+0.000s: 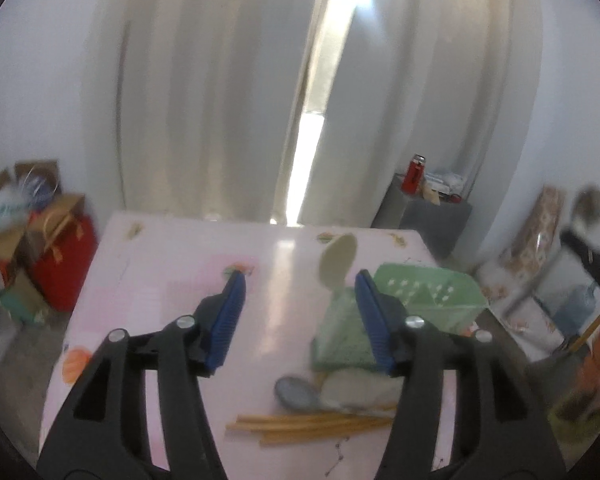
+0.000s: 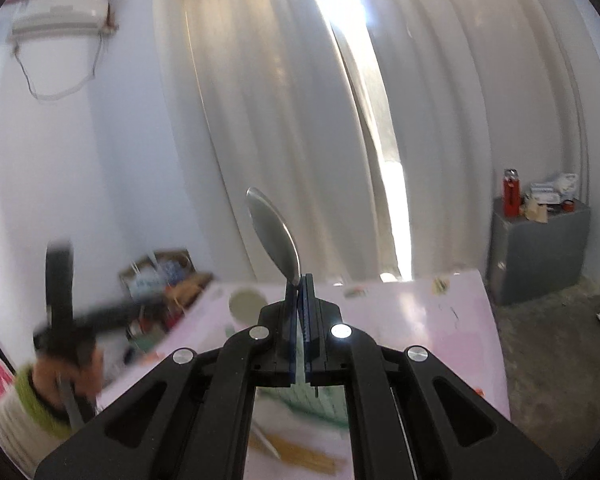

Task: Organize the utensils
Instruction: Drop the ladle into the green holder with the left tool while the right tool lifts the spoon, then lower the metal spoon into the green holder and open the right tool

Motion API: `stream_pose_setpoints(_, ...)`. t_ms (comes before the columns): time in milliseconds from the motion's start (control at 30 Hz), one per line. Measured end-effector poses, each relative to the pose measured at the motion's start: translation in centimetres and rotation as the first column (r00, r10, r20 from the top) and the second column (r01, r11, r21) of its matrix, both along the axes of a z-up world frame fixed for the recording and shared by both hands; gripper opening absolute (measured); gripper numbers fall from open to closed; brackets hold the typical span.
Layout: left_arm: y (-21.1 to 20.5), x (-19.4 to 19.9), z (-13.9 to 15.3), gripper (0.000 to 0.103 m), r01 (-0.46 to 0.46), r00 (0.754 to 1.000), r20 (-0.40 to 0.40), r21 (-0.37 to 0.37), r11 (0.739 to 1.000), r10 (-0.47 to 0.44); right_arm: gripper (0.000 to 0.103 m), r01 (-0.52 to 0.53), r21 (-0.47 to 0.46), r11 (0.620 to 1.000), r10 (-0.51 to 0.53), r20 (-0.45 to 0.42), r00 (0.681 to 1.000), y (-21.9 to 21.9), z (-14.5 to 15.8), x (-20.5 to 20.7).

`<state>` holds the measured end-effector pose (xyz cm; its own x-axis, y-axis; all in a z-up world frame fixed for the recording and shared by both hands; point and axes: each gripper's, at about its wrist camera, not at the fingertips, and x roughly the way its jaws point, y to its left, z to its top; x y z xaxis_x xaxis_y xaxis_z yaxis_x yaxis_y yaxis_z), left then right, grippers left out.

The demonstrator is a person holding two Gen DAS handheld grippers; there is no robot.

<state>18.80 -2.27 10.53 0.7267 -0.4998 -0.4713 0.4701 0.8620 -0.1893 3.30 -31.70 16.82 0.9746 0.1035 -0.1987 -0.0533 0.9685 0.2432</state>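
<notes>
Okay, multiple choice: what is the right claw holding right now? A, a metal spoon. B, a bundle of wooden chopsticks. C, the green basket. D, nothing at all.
A: in the right wrist view the right claw is shut on a metal spoon, whose bowl sticks up past the tips, while the wooden chopsticks lie on the table by the green basket.

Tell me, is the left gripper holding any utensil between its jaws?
No. The left gripper has its jaws wide apart with nothing between them, above the pink table.
</notes>
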Motion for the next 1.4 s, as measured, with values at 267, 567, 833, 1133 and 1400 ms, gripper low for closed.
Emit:
stream_pose_setpoints(267, 7.5, -3.9, -4.7, 0.055, -0.125, 0.987, -0.095, 0.021, 0.992, 0.126, 0.003, 0.0, 0.028, 1.0, -0.001, 0.022, 1.0, -1.4, -0.2, 6.3)
stream_pose_setpoints(567, 11.1, -5.0, -7.6, 0.055, -0.195, 0.965, -0.178, 0.01, 0.981, 0.194, 0.004, 0.037, 0.007, 0.999, -0.035, -0.174, 0.984, -1.6, -8.2, 10.9)
stream_pose_setpoints(833, 9.6, -3.9, -7.3, 0.057, -0.164, 0.971, -0.173, 0.003, 0.986, 0.162, 0.014, 0.115, -0.062, 0.991, -0.125, -0.198, 0.972, -1.5, -9.1, 7.2)
stream_pose_setpoints(1133, 8.4, -3.8, -8.3, 0.058, -0.134, 0.973, -0.188, -0.001, 0.991, 0.131, 0.024, 0.212, -0.067, 0.975, -0.22, -0.161, 0.962, -1.5, -7.5, 2.3)
stream_pose_setpoints(1400, 8.9, -3.1, -9.4, 0.058, -0.135, 0.967, -0.226, -0.045, 0.99, 0.122, 0.035, 0.161, -0.037, 0.986, -0.165, -0.229, 0.959, 0.1, -8.9, 1.2)
